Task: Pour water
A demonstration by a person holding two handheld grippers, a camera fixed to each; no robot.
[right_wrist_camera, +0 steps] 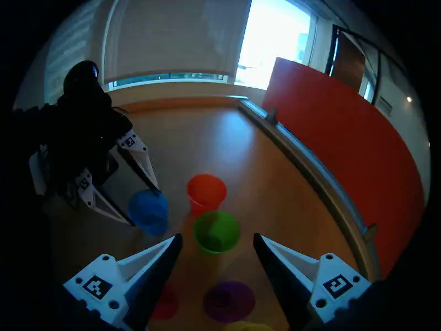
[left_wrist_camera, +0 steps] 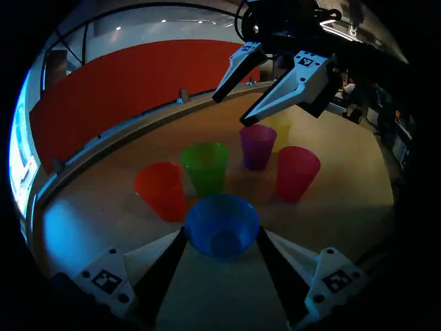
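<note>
On the tabletop (left_wrist_camera: 342,204), orange cup (left_wrist_camera: 161,190), green cup (left_wrist_camera: 205,165), purple cup (left_wrist_camera: 257,144) and red cup (left_wrist_camera: 296,172) cluster together. The left hand-held gripper (left_wrist_camera: 222,230) grips the blue cup (left_wrist_camera: 222,223) just in front of them. The right hand-held gripper (left_wrist_camera: 229,112) hangs wide open above the purple cup.

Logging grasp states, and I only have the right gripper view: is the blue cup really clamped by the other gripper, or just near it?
Observer: Clamped. In the left gripper view, the left gripper has a finger pressed on each side of the blue cup.
Operator: My view cuts off something yellow at the bottom edge. What is it?
Observer: A yellow cup, upright behind the purple cup.
Operator: Where does my own gripper sit?
Observer: The right gripper hangs open above those two cups, touching neither.
</note>
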